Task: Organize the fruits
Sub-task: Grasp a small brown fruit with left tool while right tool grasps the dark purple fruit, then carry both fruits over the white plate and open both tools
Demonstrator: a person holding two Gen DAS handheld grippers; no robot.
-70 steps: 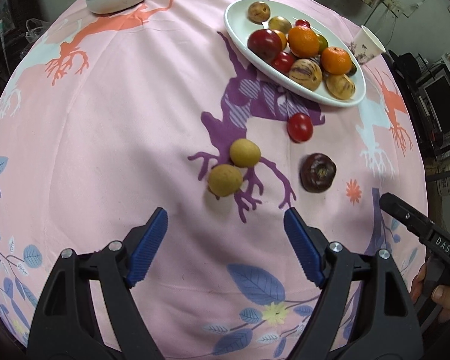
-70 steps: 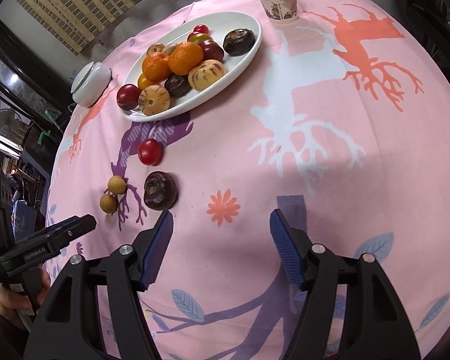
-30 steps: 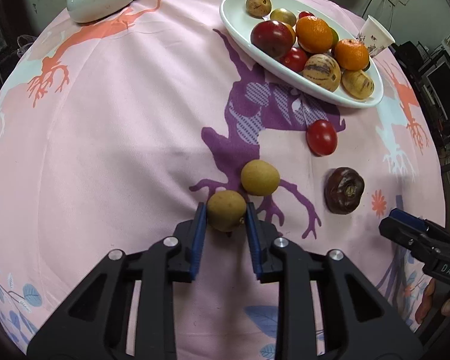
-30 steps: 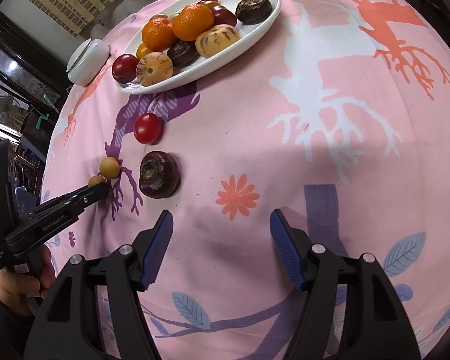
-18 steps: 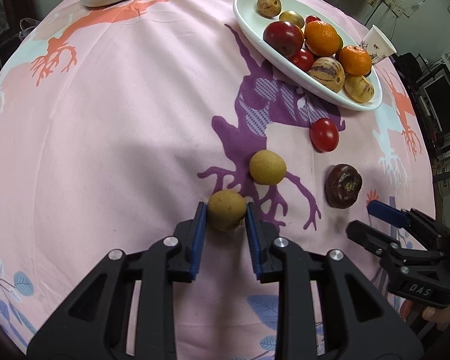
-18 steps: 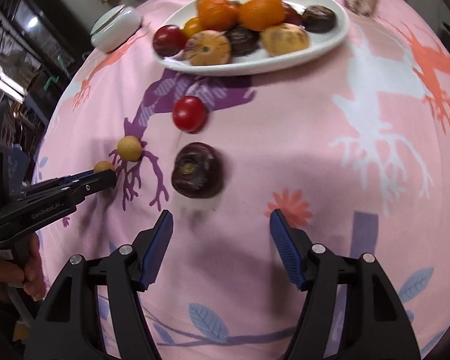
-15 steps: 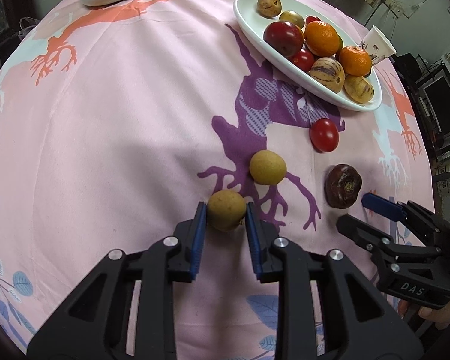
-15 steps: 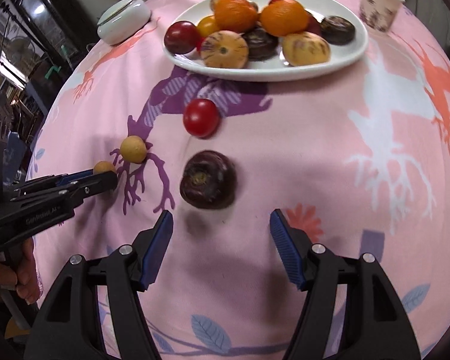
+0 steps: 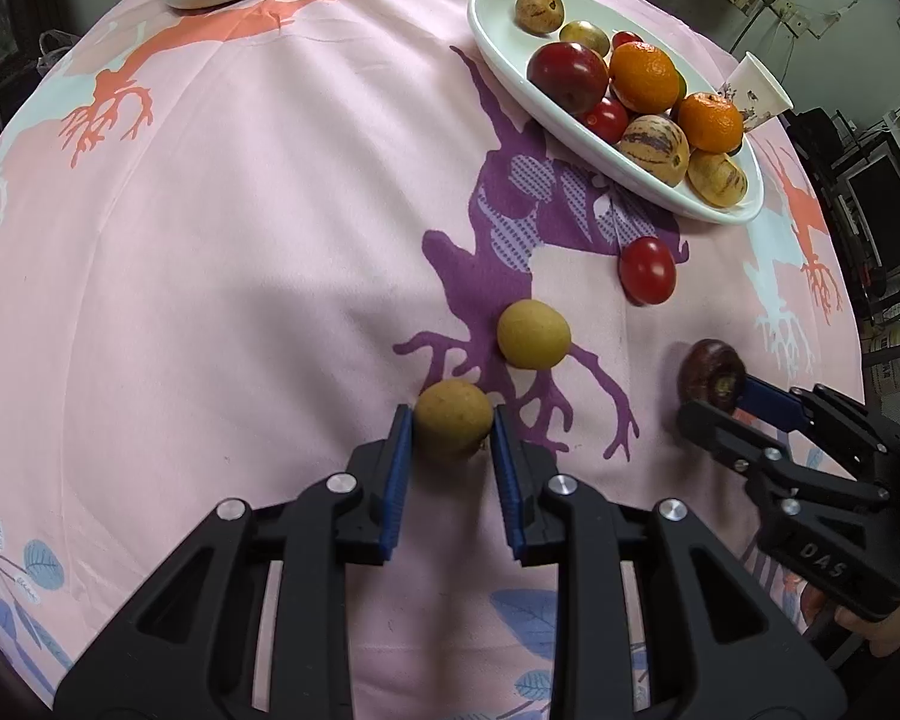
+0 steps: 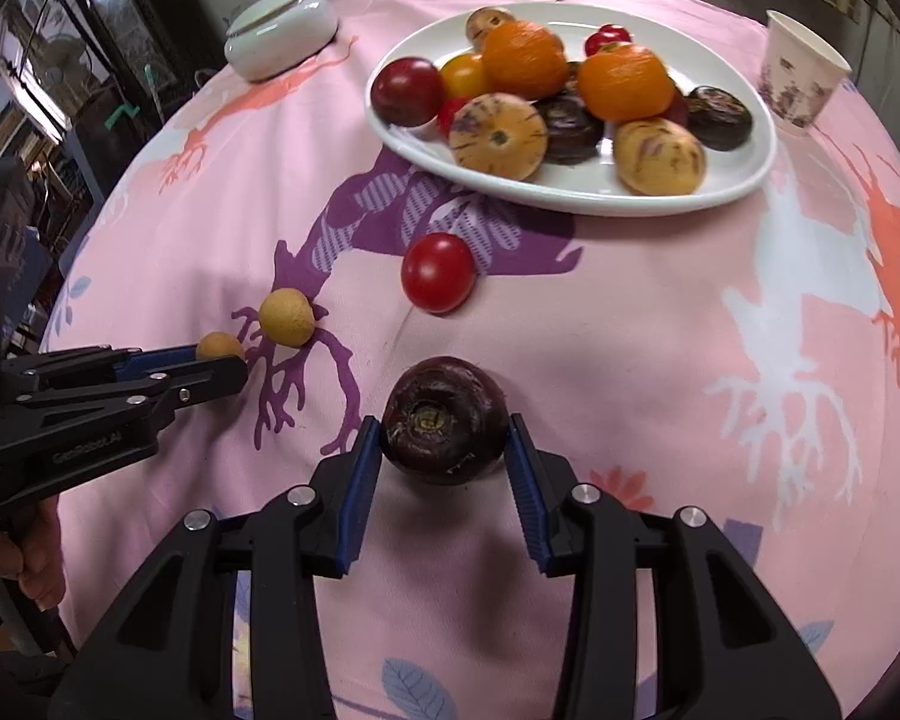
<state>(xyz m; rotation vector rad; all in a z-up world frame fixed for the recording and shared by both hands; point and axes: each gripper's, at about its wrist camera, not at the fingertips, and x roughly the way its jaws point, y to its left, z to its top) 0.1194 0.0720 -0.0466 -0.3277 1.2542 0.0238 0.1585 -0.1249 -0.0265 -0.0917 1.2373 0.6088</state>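
Note:
My left gripper point(image 9: 452, 415) is shut on a small tan round fruit point(image 9: 453, 429) that rests on the pink cloth. A second tan fruit point(image 9: 533, 334) lies just beyond it, and a red tomato point(image 9: 647, 270) sits nearer the plate. In the right wrist view, my right gripper point(image 10: 445, 427) straddles a dark purple fruit point(image 10: 444, 417). Its jaws are closing, and both blue pads touch the fruit's sides. The white oval plate point(image 10: 738, 174) behind holds several fruits: oranges, striped yellow ones, dark ones and red ones.
A paper cup point(image 10: 801, 81) stands to the right of the plate. A white lidded bowl point(image 10: 279, 30) sits at the far left. The left gripper point(image 10: 222, 363) and a hand show at the left edge. Dark furniture surrounds the round table.
The left gripper, open at first, closed on the tan fruit and has held it since. The right gripper moved up around the dark purple fruit and its jaws narrowed onto it.

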